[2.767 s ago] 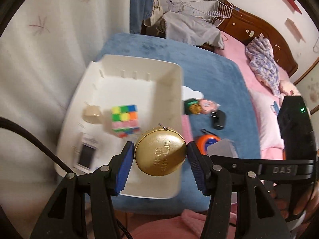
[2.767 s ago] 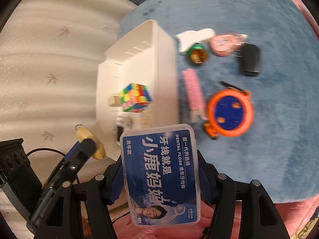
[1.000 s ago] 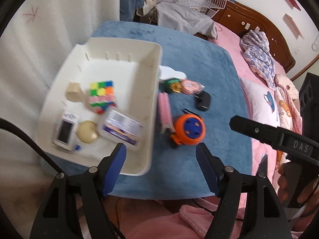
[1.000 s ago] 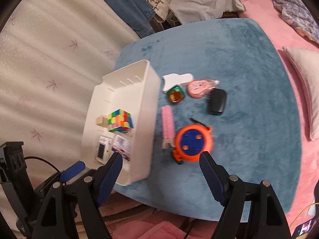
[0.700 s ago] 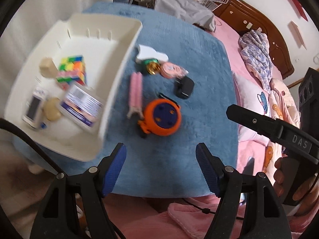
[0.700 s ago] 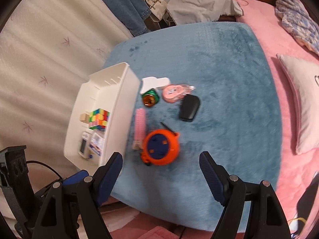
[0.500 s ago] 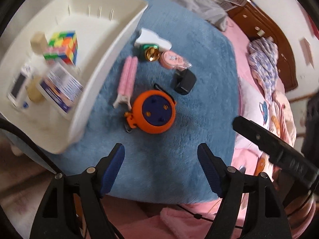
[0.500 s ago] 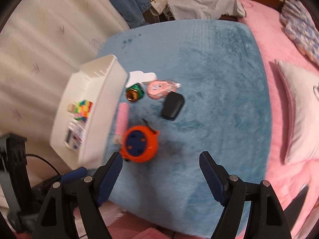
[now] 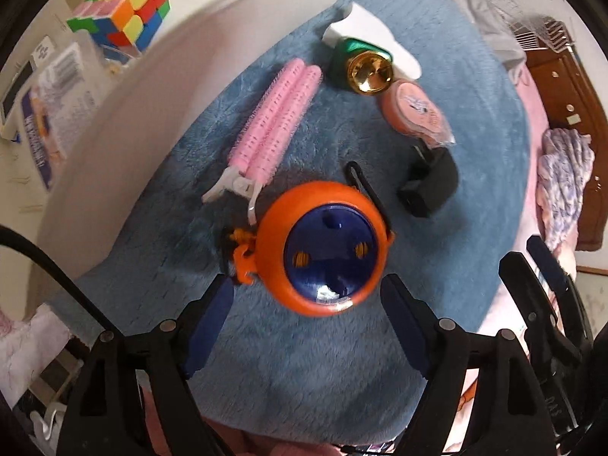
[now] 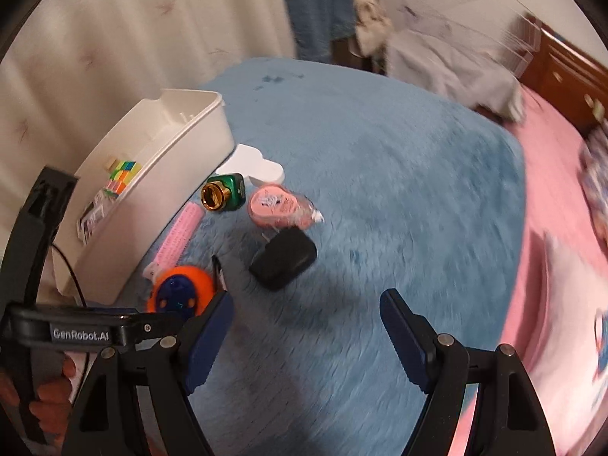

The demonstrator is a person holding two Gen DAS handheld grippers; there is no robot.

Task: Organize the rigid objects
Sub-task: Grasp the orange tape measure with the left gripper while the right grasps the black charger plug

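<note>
An orange and blue round tape measure [image 9: 323, 250] lies on the blue plush cover, just ahead of my left gripper [image 9: 307, 307], whose jaws are opening with nothing pressed between them. Beside it lie a pink hair roller clip [image 9: 273, 121], a green and gold bottle [image 9: 361, 62], a pink round case [image 9: 414, 112], a black charger plug [image 9: 429, 182] and a white cloud-shaped piece [image 9: 364, 34]. My right gripper [image 10: 304, 326] hovers open and empty near the black charger plug [image 10: 283, 258]. The white bin [image 10: 163, 174] holds a colour cube [image 9: 121, 11] and a floss box [image 9: 49, 114].
The blue plush cover [image 10: 380, 159] spreads over the table; a pink bed [image 10: 551, 197] lies to the right, a curtain [image 10: 95, 38] behind the bin. A black cable [image 9: 49, 269] crosses the lower left of the left wrist view. A hand [image 10: 49, 383] holds the left gripper's handle.
Both grippers dropped toward the cover and rolled. The left one closed in on the tape measure, its jaws spreading wider. The right one swung toward the black charger plug.
</note>
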